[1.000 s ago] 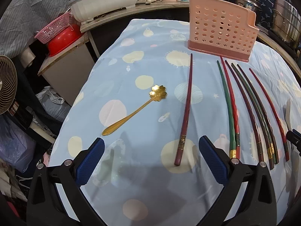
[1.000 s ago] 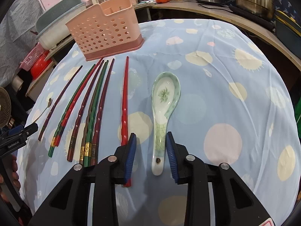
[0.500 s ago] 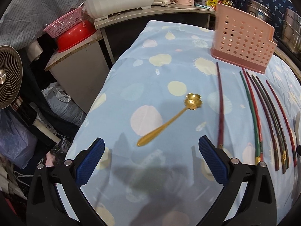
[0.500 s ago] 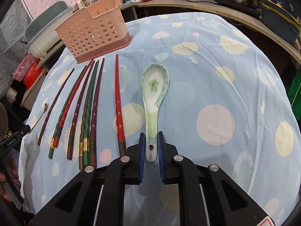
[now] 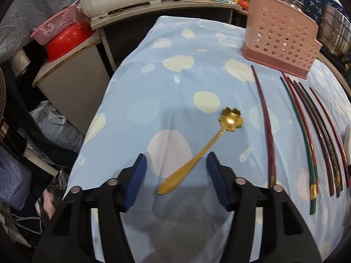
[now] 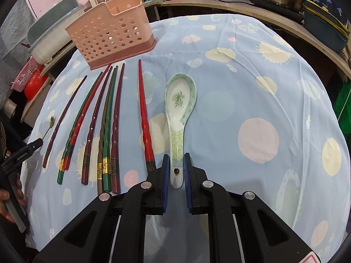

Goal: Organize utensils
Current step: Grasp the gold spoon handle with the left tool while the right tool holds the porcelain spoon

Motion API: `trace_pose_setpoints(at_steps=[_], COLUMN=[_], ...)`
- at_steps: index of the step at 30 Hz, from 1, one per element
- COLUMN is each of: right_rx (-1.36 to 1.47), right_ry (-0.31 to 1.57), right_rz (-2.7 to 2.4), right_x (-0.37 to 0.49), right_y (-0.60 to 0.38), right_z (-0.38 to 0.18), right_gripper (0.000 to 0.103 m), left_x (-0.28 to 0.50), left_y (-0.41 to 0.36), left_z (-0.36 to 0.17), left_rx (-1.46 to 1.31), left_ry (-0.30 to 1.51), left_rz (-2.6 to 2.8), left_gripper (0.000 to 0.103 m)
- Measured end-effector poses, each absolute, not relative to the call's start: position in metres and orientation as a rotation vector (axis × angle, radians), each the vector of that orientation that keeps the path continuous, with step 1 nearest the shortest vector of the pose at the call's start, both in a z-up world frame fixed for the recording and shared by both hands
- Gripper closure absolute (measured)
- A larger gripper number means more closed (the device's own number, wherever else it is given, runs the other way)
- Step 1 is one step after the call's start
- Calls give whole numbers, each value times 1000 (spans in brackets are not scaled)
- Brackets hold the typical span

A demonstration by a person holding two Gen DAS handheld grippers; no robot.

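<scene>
Gold flower spoon (image 5: 231, 120), green-white ceramic spoon (image 6: 178, 100), pink perforated basket (image 6: 109, 35)
</scene>
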State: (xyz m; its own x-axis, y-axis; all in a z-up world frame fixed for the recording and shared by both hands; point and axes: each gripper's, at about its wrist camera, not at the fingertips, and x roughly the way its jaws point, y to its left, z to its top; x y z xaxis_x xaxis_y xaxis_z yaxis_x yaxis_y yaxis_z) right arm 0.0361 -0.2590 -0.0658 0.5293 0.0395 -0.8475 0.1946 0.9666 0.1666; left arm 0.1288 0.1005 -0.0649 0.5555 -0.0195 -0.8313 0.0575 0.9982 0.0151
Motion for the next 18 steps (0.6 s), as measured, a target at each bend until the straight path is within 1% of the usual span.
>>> trace_pose_setpoints(at_steps=[1,2,3,5,6,7,10,18], right_rx=[254,255,256,256,258,260,267,275], right_ry=[1013,1013,1013,1013,1013,1013,1014,993], right_rz=[-94,-93,-92,-89,-87,-85,-81,-80], right_x=[36,36,35,34,33,32,30,16], right_y=[-258,-257,-257,-256,-255,-255,-255,-255], right_z=[-66,-66,-66,-65,-66,-66,-65,-58], right_gripper=[90,90,90,90,90,90,90,91], left_x=[127,125,123,117,114,111,104,87], left_y=[100,98,96,93,91,89,84,75], left_z=[-64,-64,-63,-62,-62,-62,-61,-54], left_rx=[41,41,40,33,25,17,9,-27], left_ry=[979,979,979,978,980,979,984,1004], left_rz=[-57,-72,-82,-104,-116,-125,-154,-186], left_gripper=[62,65,72,80,86,89,94,95])
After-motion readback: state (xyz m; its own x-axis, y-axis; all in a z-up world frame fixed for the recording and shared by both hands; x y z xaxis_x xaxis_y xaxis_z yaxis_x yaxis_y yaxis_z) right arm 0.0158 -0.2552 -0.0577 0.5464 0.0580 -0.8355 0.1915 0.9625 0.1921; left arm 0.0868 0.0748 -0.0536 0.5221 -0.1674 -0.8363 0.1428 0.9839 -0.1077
